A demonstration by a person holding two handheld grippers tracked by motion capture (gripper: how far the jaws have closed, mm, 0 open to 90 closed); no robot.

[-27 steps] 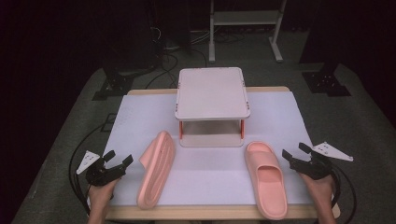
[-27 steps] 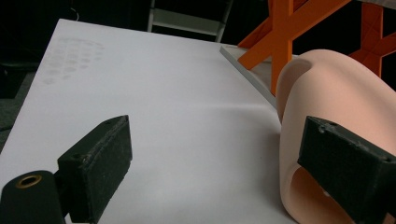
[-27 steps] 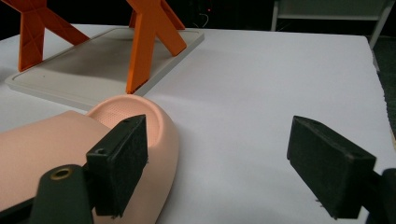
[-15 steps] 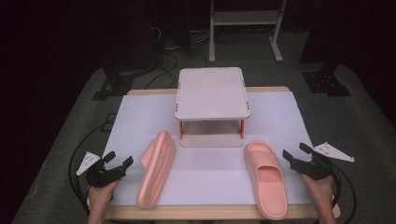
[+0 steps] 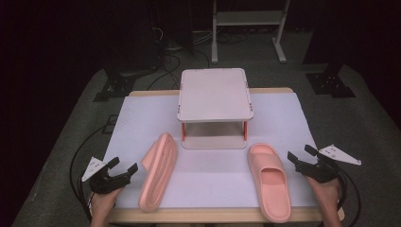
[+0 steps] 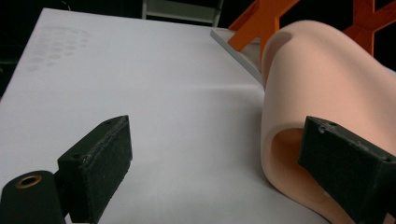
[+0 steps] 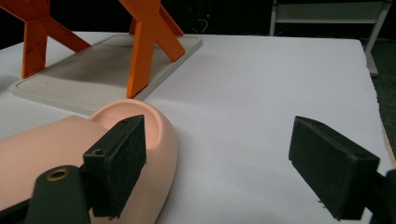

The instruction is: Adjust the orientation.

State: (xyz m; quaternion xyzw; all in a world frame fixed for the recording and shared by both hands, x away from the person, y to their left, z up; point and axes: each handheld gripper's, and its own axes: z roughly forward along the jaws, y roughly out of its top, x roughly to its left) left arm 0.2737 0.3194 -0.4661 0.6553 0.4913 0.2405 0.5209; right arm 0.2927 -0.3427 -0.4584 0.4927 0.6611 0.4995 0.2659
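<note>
The left hand-held gripper (image 5: 124,168) has advanced toward the left slipper (image 5: 158,171), which lies on its side on the bench (image 5: 213,175); its jaws stand wide apart and empty, one beside the strap in the left gripper view. The right hand-held gripper (image 5: 300,159) has not moved and is likewise spread and empty, just beside the upright right slipper (image 5: 269,188). Judgement: approach phase, with neither slipper grasped yet. The two-tier rack (image 5: 214,94) stands behind both slippers.

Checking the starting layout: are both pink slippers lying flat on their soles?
No, the left slipper lies tipped on its side, while the right slipper rests sole down, strap up.
</note>
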